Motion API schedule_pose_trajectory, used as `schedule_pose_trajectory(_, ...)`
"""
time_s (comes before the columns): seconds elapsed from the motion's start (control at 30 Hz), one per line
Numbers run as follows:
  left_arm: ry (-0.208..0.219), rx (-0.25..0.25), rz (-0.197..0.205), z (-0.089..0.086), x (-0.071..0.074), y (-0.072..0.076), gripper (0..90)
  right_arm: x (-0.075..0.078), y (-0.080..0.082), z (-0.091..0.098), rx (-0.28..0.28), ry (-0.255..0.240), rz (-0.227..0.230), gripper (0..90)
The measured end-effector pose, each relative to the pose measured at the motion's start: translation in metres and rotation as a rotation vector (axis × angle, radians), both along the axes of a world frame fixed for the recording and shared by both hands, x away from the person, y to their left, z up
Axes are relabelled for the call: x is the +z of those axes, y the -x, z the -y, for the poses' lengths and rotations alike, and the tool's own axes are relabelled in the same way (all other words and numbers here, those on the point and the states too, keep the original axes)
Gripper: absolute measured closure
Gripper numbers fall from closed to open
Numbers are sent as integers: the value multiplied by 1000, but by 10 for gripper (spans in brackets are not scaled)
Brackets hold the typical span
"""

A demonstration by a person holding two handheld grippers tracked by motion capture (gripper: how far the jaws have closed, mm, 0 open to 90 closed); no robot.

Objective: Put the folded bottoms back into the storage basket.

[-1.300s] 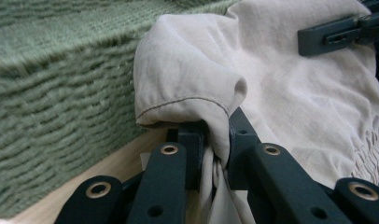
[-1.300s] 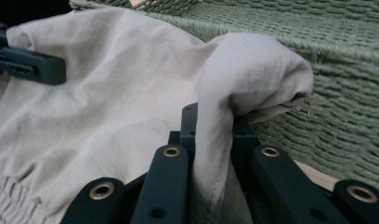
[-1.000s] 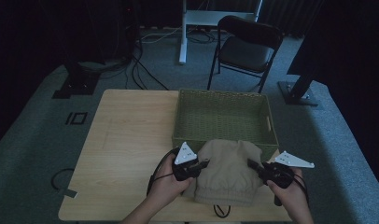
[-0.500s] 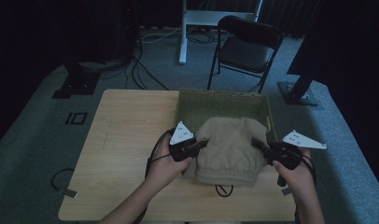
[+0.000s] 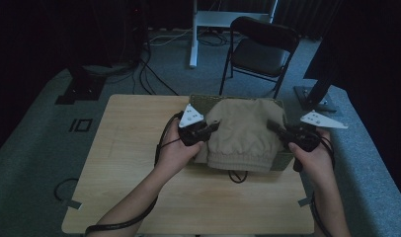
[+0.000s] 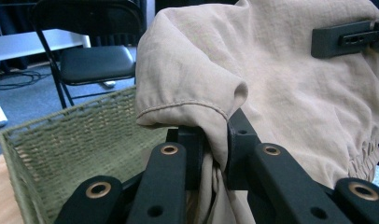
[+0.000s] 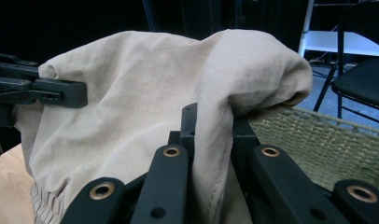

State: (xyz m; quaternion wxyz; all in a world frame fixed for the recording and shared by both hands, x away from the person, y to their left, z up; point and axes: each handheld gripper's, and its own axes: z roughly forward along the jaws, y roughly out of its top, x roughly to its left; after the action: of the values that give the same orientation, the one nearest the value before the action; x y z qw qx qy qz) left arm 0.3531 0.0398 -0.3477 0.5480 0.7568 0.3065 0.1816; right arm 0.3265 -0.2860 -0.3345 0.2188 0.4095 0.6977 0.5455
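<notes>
A folded beige garment (image 5: 243, 133) with an elastic waistband and a dangling drawstring hangs between both grippers above the green woven basket (image 5: 201, 101). My left gripper (image 5: 216, 126) is shut on the garment's left edge, and the cloth (image 6: 211, 93) is pinched between its jaws. My right gripper (image 5: 271, 125) is shut on the garment's right edge, with the cloth (image 7: 215, 121) clamped in its jaws. The garment covers most of the basket (image 6: 71, 135); the basket's wall (image 7: 327, 144) lies just below and beyond the cloth.
The basket stands at the back right of the wooden table (image 5: 129, 148). A black folding chair (image 5: 260, 52) and a white desk leg (image 5: 193, 34) stand behind the table. Cables lie on the grey floor.
Both grippers have carried the garment away from the table's front edge, up and over the basket. Both stayed shut on it.
</notes>
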Motion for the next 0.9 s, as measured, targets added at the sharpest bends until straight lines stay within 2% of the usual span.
schedule_pose_trajectory(0.1, 17, 7, 2, 1, 3, -13, 816, 4, -11, 1, -13, -9, -8, 812)
schedule_pose_trajectory(0.17, 4, 11, 5, 3, 4, -21, 816, 6, -18, 2, -22, -23, -14, 812)
schedule_pose_trajectory(0.33, 16, 29, -9, 8, 3, -43, 817, 7, -37, 3, -56, -14, -20, 812)
schedule_pose_trajectory(0.43, 18, 36, 1, 11, 1, -56, 817, 5, -53, 3, -81, 1, -36, 812)
schedule_pose_trajectory(0.57, -1, 45, 38, 17, -8, -76, 816, 1, -71, 2, -98, 8, -45, 812)
schedule_pose_trajectory(0.63, 15, 55, 19, 18, -14, -85, 816, -3, -81, 1, -115, 23, -42, 811)
schedule_pose_trajectory(0.7, 13, 75, 13, 20, -22, -94, 816, -9, -91, 1, -126, 29, -56, 811)
schedule_pose_trajectory(0.8, 18, 97, -18, 20, -36, -105, 816, -19, -100, 0, -129, 27, -76, 811)
schedule_pose_trajectory(0.9, 27, 113, -76, 21, -51, -115, 815, -32, -109, -2, -135, 36, -104, 811)
